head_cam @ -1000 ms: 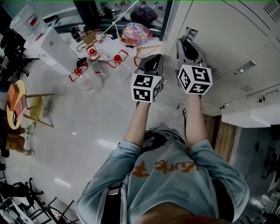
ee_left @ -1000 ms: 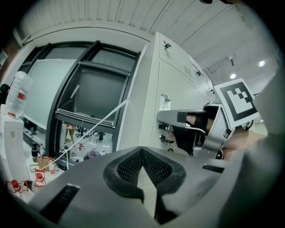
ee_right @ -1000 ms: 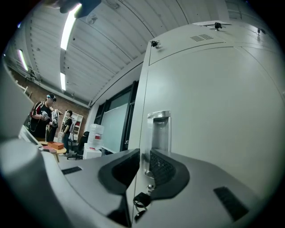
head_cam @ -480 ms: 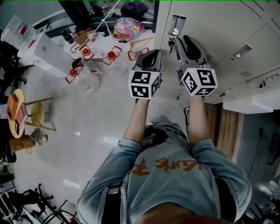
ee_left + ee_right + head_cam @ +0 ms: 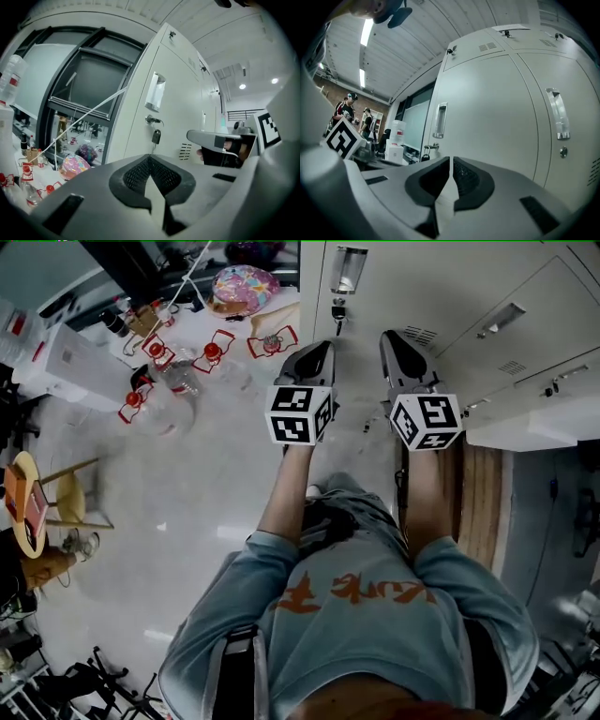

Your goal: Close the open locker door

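Note:
A row of white lockers (image 5: 450, 296) fills the top right of the head view. The nearest door (image 5: 176, 98) has a clear handle (image 5: 349, 268) and a key (image 5: 337, 310) hanging in its lock. A white panel (image 5: 530, 432) juts out from the row at the right, lower down. My left gripper (image 5: 319, 348) is shut and empty and points at the keyed door's edge. My right gripper (image 5: 392, 338) is beside it, facing the locker fronts (image 5: 492, 108). Its jaws are closing to a thin slit with nothing between them. Neither gripper touches a locker.
Water bottles with red handles (image 5: 178, 381) and a colourful balloon-like ball (image 5: 242, 285) lie on the floor at the upper left. A white dispenser (image 5: 66, 357) and a yellow stool (image 5: 37, 498) stand further left. Wood planking (image 5: 478, 493) runs below the lockers. People (image 5: 344, 110) stand far off.
The lockers, the handle and the key have drawn nearer as the person moved toward them. Both grippers stay side by side and now sit further in front of the locker doors.

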`<state>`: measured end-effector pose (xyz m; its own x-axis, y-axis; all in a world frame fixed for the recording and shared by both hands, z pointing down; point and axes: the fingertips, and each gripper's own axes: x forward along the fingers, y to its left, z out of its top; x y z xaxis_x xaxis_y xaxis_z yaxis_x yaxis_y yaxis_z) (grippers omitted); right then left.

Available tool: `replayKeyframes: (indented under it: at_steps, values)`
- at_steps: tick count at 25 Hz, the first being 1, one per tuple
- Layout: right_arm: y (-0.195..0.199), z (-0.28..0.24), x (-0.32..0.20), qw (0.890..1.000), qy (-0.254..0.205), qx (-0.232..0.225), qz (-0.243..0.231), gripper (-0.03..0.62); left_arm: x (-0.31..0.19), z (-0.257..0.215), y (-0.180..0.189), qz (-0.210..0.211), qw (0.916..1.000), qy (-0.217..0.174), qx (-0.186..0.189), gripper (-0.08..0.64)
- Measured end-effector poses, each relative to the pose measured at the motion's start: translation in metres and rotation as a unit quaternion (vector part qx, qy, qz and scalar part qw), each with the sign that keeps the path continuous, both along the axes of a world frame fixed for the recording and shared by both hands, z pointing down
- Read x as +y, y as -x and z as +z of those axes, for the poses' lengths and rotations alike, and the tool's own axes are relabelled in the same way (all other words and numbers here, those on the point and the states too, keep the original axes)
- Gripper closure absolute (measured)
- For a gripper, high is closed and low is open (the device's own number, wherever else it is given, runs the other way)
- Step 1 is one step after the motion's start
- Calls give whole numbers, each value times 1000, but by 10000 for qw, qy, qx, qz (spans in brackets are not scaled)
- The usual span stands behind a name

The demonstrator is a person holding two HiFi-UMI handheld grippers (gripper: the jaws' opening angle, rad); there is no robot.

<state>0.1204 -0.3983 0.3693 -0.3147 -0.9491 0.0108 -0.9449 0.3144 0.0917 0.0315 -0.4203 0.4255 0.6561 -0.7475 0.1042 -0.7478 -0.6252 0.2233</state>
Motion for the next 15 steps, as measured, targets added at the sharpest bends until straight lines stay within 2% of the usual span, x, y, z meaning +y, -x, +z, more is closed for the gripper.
replayKeyframes:
  at_steps: [3, 7, 15]
  values:
    - [-13, 20, 3, 9992, 236, 282, 179, 546, 2, 10, -5, 55, 9999, 82, -28, 541]
    - [-34, 43, 9, 9971, 490, 295, 498, 546, 2, 18, -1, 18, 9999, 110, -109, 541]
    - [-38, 49, 8, 9968, 526, 291, 533, 546, -7, 35, 23, -512, 9983, 112, -242, 541]
